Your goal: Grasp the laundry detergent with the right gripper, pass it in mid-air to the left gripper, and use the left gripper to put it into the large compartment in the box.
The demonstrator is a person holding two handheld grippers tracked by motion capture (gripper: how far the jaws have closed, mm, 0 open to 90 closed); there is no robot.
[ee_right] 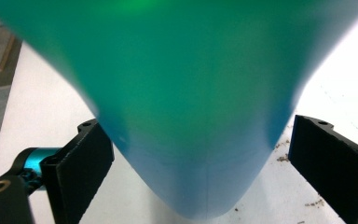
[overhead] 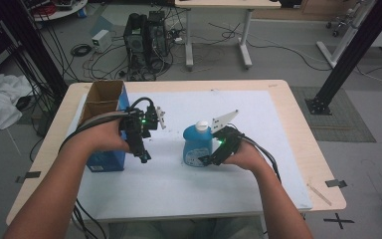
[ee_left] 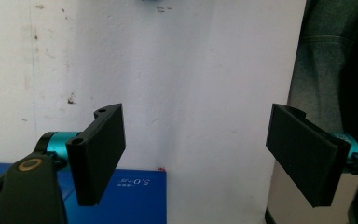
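Observation:
A blue bottle (overhead: 196,144) with a white cap stands upright on the white mat (overhead: 258,164) near the table's middle. My right gripper (overhead: 206,160) reaches in from the bottle's right at its lower half. In the right gripper view the bottle (ee_right: 182,93) sits between the jaws of that gripper (ee_right: 200,172); the left pad is close to it, and a gap shows at the right pad. My left gripper (overhead: 143,157) points down at the mat beside a blue box (overhead: 104,160), open, with nothing between its jaws (ee_left: 193,154). A corner of the box (ee_left: 121,196) shows below its left jaw.
The blue box has an open top lined with brown cardboard (overhead: 102,97) and stands at the table's left. The mat covers most of the wooden table (overhead: 306,149). Behind the table are computer towers (overhead: 146,45), cables and another desk.

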